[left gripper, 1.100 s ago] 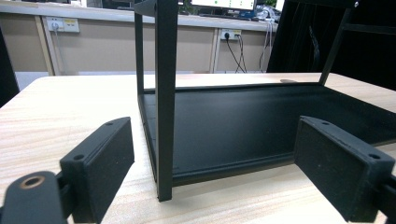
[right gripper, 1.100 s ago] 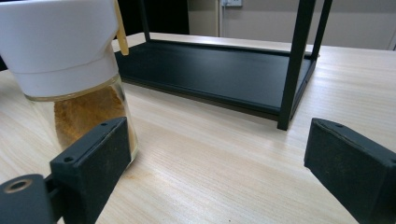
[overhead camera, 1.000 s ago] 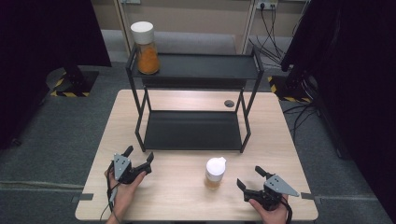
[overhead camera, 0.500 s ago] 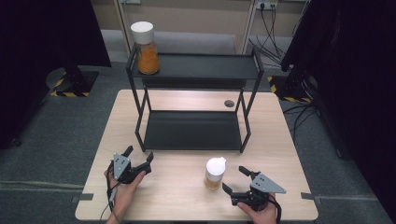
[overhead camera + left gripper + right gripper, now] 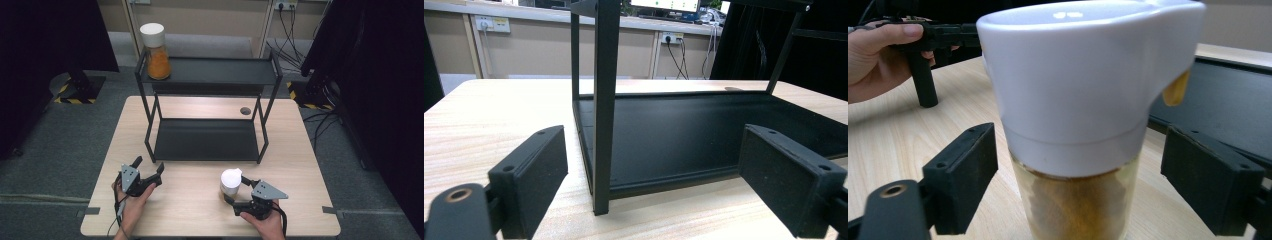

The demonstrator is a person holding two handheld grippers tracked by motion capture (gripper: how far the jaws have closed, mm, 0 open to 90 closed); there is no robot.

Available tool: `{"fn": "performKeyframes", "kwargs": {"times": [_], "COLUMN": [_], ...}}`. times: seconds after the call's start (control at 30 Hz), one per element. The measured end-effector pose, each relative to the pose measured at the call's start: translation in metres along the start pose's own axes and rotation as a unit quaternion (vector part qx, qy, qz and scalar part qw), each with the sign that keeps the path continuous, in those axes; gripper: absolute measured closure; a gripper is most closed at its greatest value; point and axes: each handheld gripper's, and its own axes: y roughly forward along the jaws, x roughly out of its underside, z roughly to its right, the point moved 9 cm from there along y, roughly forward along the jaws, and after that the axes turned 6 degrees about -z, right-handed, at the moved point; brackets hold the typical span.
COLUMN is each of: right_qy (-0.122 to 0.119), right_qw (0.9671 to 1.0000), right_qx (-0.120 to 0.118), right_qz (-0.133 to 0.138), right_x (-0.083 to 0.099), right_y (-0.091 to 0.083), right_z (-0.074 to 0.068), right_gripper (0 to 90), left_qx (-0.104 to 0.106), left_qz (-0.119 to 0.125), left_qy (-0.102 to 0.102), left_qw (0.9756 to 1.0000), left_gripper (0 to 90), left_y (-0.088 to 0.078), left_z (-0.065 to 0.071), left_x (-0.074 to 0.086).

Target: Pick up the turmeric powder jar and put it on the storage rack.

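A glass jar (image 5: 231, 181) with a white lid and orange-brown contents stands on the table's front, right of centre. My right gripper (image 5: 237, 190) reaches it from the right. In the right gripper view the jar (image 5: 1083, 100) stands upright between the two pads (image 5: 963, 175), with a gap on each side. The jaws have just been closing around it and are open. My left gripper (image 5: 149, 165) rests open at the front left with nothing between its pads (image 5: 531, 180), facing the corner post of the black rack (image 5: 604, 100).
The black two-tier rack (image 5: 207, 140) fills the middle of the wooden table (image 5: 310, 165). A second jar (image 5: 156, 50) with a white lid stands at the left end of its top shelf. A small dark hole (image 5: 245, 110) marks the tabletop behind the rack.
My right gripper has slid left across the table until its jaws stand either side of the jar, and they have narrowed. The left gripper has stayed put.
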Motion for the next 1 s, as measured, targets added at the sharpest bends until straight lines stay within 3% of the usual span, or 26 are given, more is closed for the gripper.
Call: {"fn": "performKeyframes", "kwargs": {"times": [0.2, 0.3, 0.47, 0.63, 1.0], "right_qy": [-0.012, -0.015, -0.020, -0.009, 0.001], "right_qw": [0.9999, 0.9999, 0.9998, 0.9999, 0.9976], "right_qx": [-0.007, 0.003, 0.005, 0.009, 0.049], "right_qz": [-0.008, -0.005, -0.006, -0.001, 0.049], "right_x": [-0.002, 0.000, 0.000, 0.000, -0.013], "right_y": [0.010, 0.013, 0.012, 0.012, -0.008], "right_z": [-0.001, -0.002, -0.003, -0.002, -0.001], "right_gripper": [24.7, 29.8, 30.5, 30.8, 30.8], "left_qx": [0.000, 0.000, -0.001, 0.000, 0.001], "left_qz": [-0.001, -0.001, 0.000, 0.000, -0.001], "left_qy": [-0.001, -0.001, -0.001, -0.002, -0.006], "left_qw": [1.0000, 1.0000, 1.0000, 1.0000, 1.0000], "left_gripper": [11.5, 11.5, 11.5, 11.5, 11.6], "left_y": [0.000, 0.000, 0.000, 0.000, 0.000], "left_z": [0.000, 0.000, 0.000, 0.000, -0.001], "left_x": [0.000, 0.000, 0.000, 0.000, 0.000]}}
